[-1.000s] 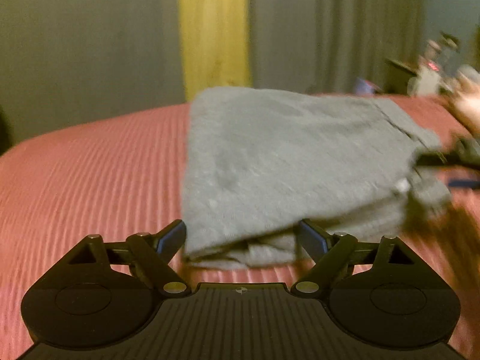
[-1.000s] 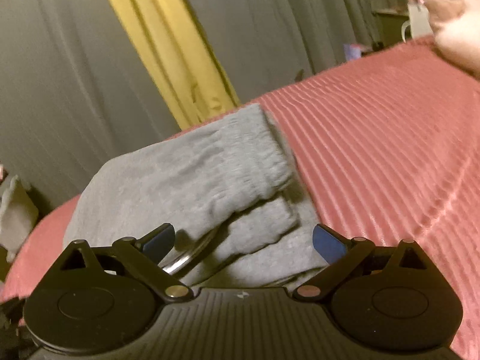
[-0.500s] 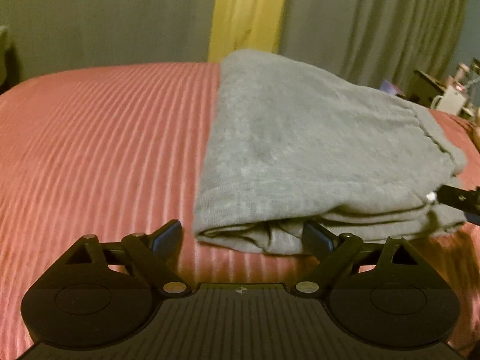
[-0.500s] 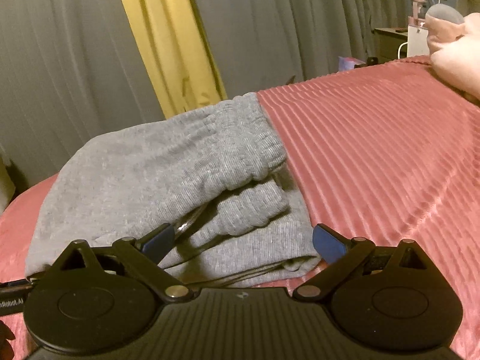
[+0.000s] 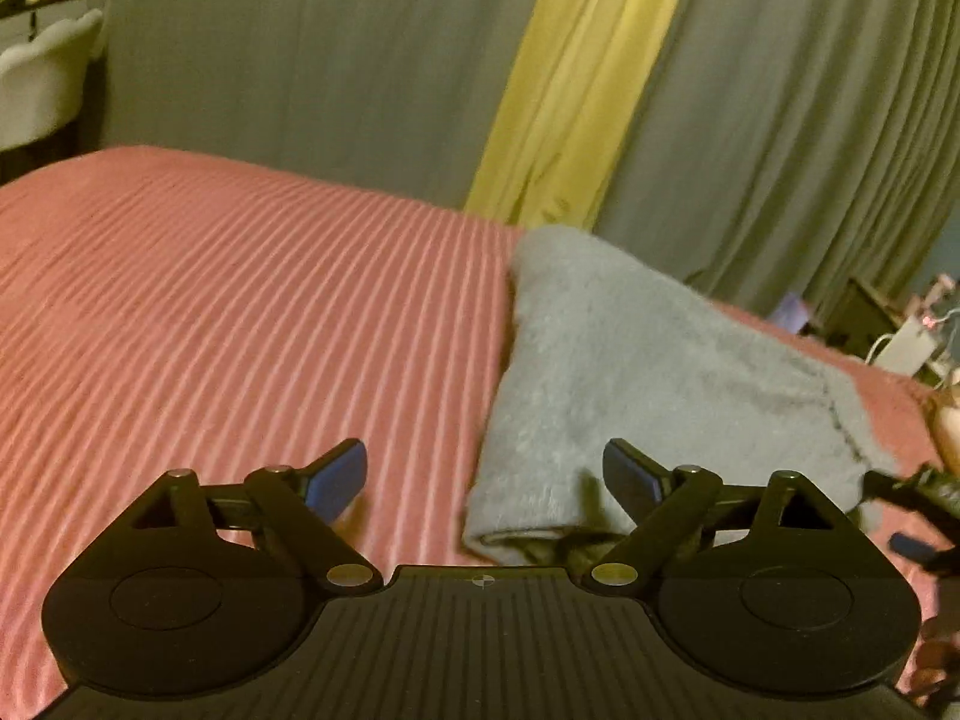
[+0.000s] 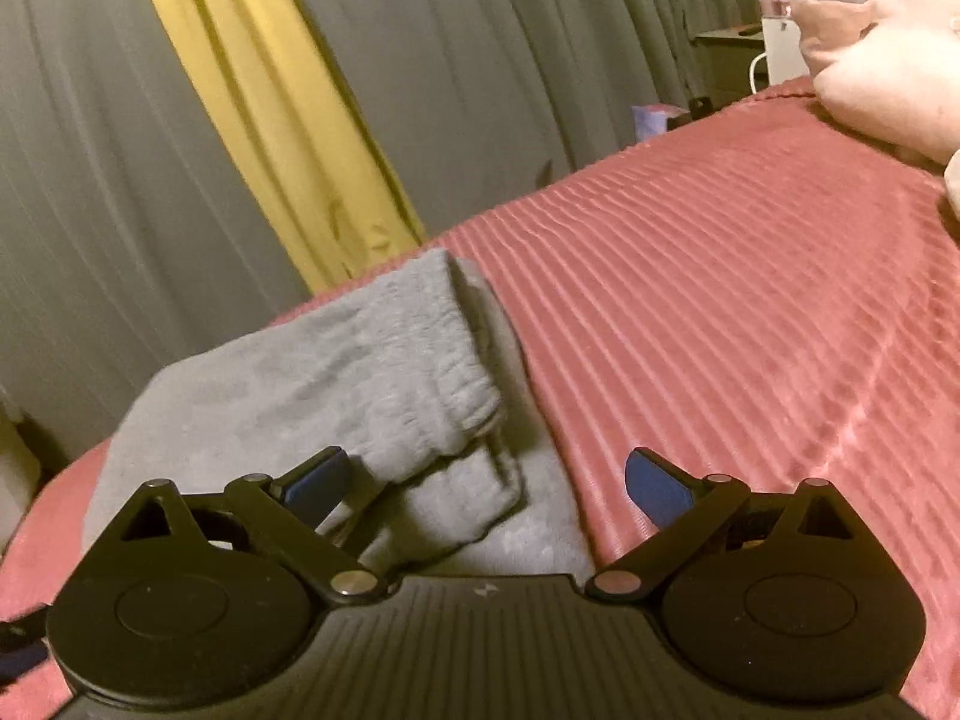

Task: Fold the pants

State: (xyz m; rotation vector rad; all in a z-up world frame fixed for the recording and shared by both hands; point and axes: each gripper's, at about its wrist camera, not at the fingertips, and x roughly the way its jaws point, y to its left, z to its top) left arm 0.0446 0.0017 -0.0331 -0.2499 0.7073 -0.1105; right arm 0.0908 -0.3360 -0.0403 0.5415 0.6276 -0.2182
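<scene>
Grey curtains with one yellow panel [image 5: 576, 90] back a bed [image 5: 210, 312] under a red ribbed cover; no worktop here.

Left gripper [image 5: 485, 477]: jaws spread wide, nothing between them. Pants [image 5: 648, 372] (grey, folded into a thick bundle) lie ahead and to the right of its midline; the near folded corner sits just inside the right finger, the left finger over bare cover.

Right gripper [image 6: 487, 483]: released too, empty. The pants [image 6: 312, 384] lie ahead and to its left, gathered waistband end nearest, stacked layers between the fingers but not pinched.

Key relation: bundle sits between the two grippers, long axis running away toward the curtains. Neither clearly nearer.

Judgement: fold looks essentially complete (layers roughly aligned); any remaining move would be squaring edges. A pale plush toy [image 6: 888, 54] rests far right on the bed.
</scene>
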